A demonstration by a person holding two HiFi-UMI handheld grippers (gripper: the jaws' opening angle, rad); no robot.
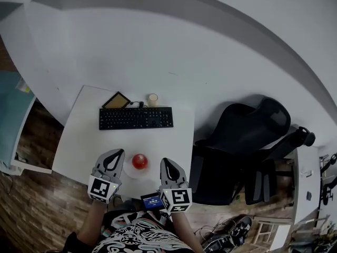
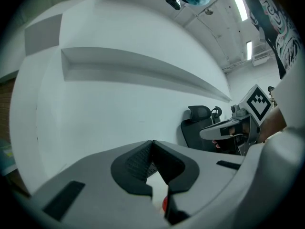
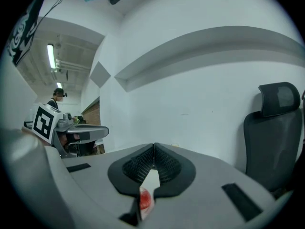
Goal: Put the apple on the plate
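In the head view a red apple sits on a small white plate near the front edge of the white desk. My left gripper is just left of the plate and my right gripper just right of it. Both are raised off the desk, shut and empty. In the left gripper view the jaws meet, and a sliver of the apple shows below them. The right gripper view shows the same: closed jaws with a bit of the apple underneath.
A black keyboard lies across the desk's far half, with a dark square pad and a small cup behind it. A black office chair stands right of the desk. A curved white wall rises behind.
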